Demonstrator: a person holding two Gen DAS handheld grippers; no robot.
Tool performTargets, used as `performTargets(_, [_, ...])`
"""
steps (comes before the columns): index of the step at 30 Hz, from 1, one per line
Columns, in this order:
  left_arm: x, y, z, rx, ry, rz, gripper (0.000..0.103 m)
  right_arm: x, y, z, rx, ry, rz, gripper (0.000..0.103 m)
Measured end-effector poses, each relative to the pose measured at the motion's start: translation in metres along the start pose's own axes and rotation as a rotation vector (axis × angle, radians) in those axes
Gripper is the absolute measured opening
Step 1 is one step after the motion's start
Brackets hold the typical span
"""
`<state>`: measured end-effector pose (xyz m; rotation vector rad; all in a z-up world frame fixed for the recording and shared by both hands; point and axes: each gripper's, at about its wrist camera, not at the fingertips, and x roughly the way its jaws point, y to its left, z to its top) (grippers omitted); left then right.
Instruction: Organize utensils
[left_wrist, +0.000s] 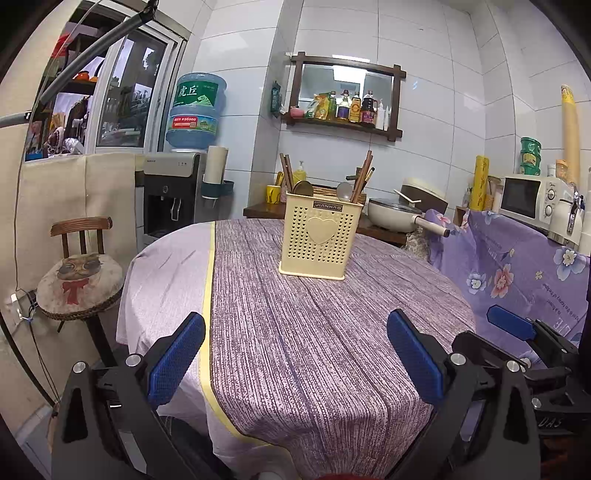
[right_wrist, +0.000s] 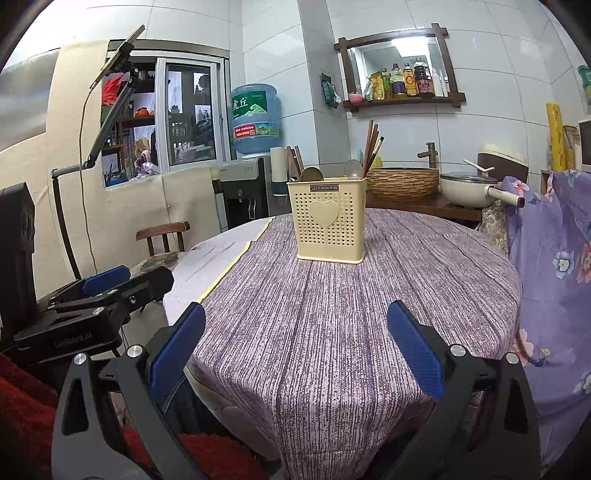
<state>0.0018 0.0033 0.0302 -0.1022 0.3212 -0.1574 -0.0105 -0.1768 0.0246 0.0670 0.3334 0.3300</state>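
Note:
A cream perforated utensil holder (left_wrist: 317, 236) (right_wrist: 328, 221) with a heart on its front stands upright on the round table (left_wrist: 295, 332) (right_wrist: 351, 314), far of centre. Brown chopsticks (left_wrist: 364, 173) (right_wrist: 371, 146) and two spoon bowls (left_wrist: 303, 187) (right_wrist: 352, 170) stick out of its top. My left gripper (left_wrist: 295, 325) hangs open over the table's near edge, nothing between its blue pads (left_wrist: 177, 358). My right gripper (right_wrist: 295, 321) is open too, empty, at the near edge. Each gripper shows at the side of the other's view.
The table wears a purple striped cloth. A wooden chair (left_wrist: 79, 273) with a round cushion stands to the left. A floral-covered chair back (right_wrist: 554, 258) is at the right. Behind sit a water dispenser (left_wrist: 170, 192), a white pan (left_wrist: 395, 216), a woven basket (right_wrist: 402, 182) and a microwave (left_wrist: 532, 197).

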Motion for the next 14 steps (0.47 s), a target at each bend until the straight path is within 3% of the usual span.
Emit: performTargets(14, [-0.0005, 0.0063, 0.0022, 0.007, 0.010, 0.006, 0.098, 0.0011, -0.0004, -0.0022, 0.009, 0.009, 0.002, 0.097])
